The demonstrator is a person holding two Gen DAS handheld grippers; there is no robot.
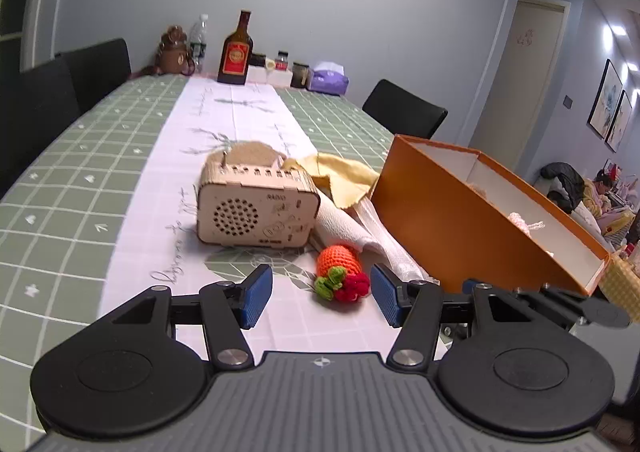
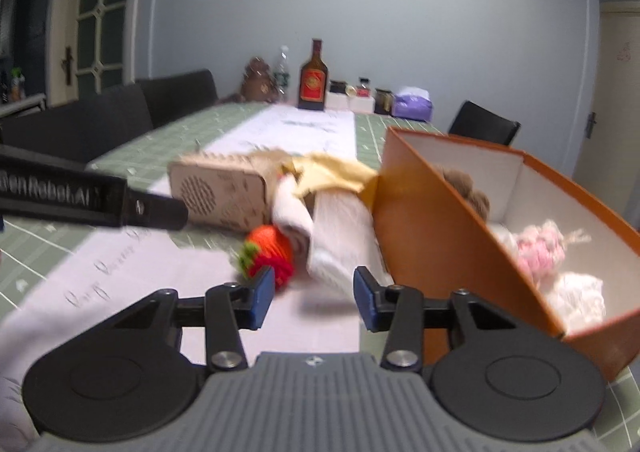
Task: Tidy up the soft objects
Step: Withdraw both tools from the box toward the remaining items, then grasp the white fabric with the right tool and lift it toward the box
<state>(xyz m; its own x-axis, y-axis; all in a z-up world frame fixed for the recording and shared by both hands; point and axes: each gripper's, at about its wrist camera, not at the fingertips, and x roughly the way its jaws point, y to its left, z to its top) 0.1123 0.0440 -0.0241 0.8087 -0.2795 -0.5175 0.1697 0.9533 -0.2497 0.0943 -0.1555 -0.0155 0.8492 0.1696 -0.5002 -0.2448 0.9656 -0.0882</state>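
Observation:
A crocheted orange carrot with green and red parts (image 1: 341, 272) lies on the white runner, just beyond and between the open fingers of my left gripper (image 1: 322, 296). It also shows in the right wrist view (image 2: 269, 252). White rolled towels (image 1: 352, 230) (image 2: 340, 236) and a yellow cloth (image 1: 340, 175) (image 2: 328, 169) lie beside an orange box (image 1: 432, 219) (image 2: 424, 228) that holds pink and white soft items (image 2: 540, 248). My right gripper (image 2: 314, 300) is open and empty, above the runner in front of the white towels. The left gripper's body (image 2: 92, 195) crosses the right wrist view's left side.
A wooden radio-shaped box (image 1: 256, 207) (image 2: 220, 191) stands left of the towels. Bottles, jars and a purple tissue pack (image 1: 330, 79) stand at the table's far end. Black chairs (image 1: 404, 111) line both sides of the table.

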